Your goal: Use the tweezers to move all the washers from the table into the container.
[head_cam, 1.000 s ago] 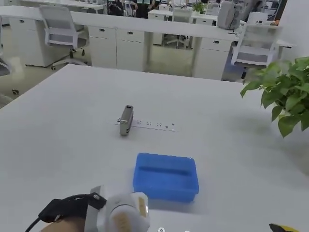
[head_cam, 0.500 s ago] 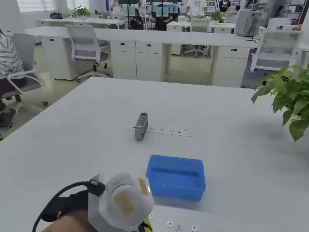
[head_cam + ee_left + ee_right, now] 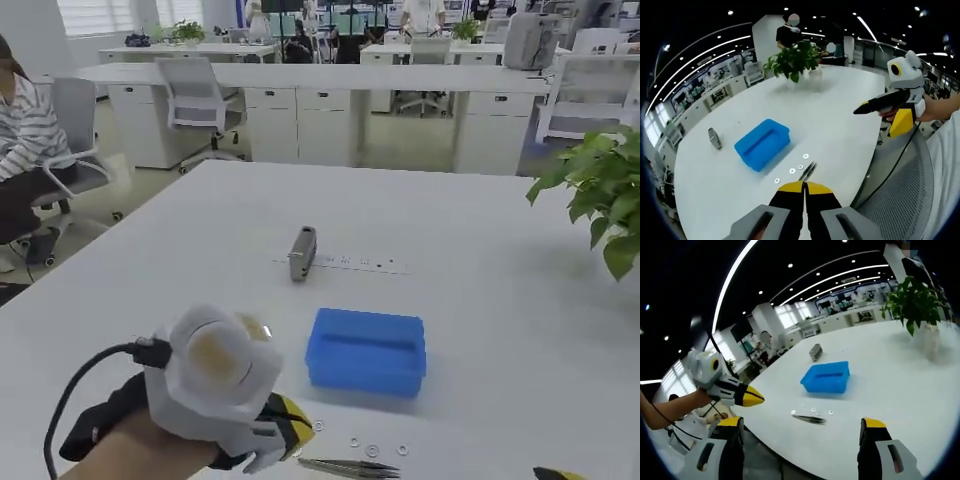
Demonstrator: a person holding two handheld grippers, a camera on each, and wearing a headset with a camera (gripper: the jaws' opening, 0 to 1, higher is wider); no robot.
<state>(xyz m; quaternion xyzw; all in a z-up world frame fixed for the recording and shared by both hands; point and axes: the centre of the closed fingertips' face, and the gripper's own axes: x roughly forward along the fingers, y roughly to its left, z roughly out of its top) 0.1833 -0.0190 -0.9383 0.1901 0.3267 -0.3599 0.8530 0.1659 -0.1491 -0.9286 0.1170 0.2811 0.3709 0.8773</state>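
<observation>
Head view: washers and tweezers are being shown lying on the white table, near the blue container.
Left tongs are being held shut, with nothing between the tips, close to the tweezers. Right tongs are being held wide open and empty, well apart from the washers. The washers are being seen in a short row between the tweezers and the container, touching neither. The container is being seen further in on the table.
</observation>
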